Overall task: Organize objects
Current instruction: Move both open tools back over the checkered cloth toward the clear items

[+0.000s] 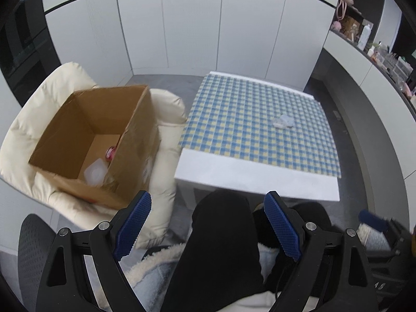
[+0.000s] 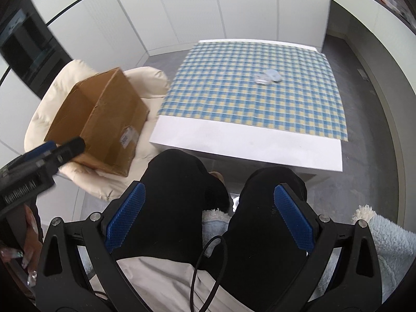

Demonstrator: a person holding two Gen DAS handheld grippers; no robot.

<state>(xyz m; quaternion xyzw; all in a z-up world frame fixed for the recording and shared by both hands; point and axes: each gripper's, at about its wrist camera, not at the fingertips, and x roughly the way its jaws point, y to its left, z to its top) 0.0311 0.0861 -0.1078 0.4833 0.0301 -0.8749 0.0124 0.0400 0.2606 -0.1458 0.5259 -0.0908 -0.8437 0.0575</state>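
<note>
One cardboard box point(image 1: 85, 140), open-topped, on one cream cushioned chair point(image 1: 31, 135) at left; inside, two items: one translucent white container point(image 1: 95, 173) and one red-capped piece point(image 1: 111, 153), partly hidden. One white table point(image 1: 249, 179) at centre, bearing one blue-and-yellow checked cloth point(image 1: 247, 119); on it, right of middle, a small cluster of clear items point(image 1: 283, 121), count unclear through blur. Two tongs: left tongs point(image 1: 206, 227) wide, empty; right tongs point(image 2: 208, 219) wide, empty, both above the person's black-clad knees point(image 2: 182, 182).
</note>
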